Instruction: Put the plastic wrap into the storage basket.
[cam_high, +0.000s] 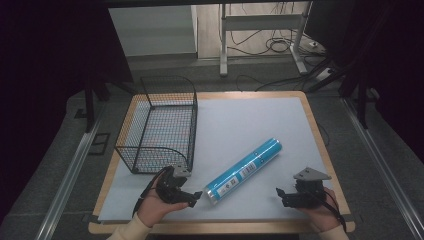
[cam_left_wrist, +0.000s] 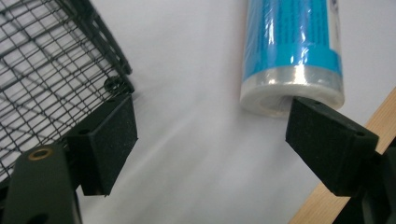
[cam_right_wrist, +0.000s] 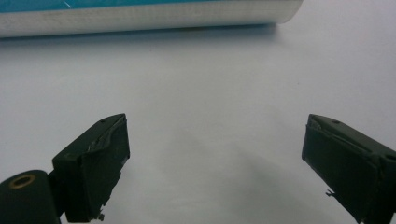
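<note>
White sheeting (cam_high: 250, 125) is seen covering a wooden table, where a black wire basket (cam_high: 159, 122) is being kept at the left and a blue plastic-wrapped cylindrical roll (cam_high: 245, 170) beside it. Left gripper (cam_high: 196, 196) and right gripper (cam_high: 281, 195) are being held open.

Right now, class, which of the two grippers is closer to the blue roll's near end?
The left gripper: its open jaws sit right beside the end of the blue roll, next to the wire basket. The right gripper, also open, is farther off.
</note>
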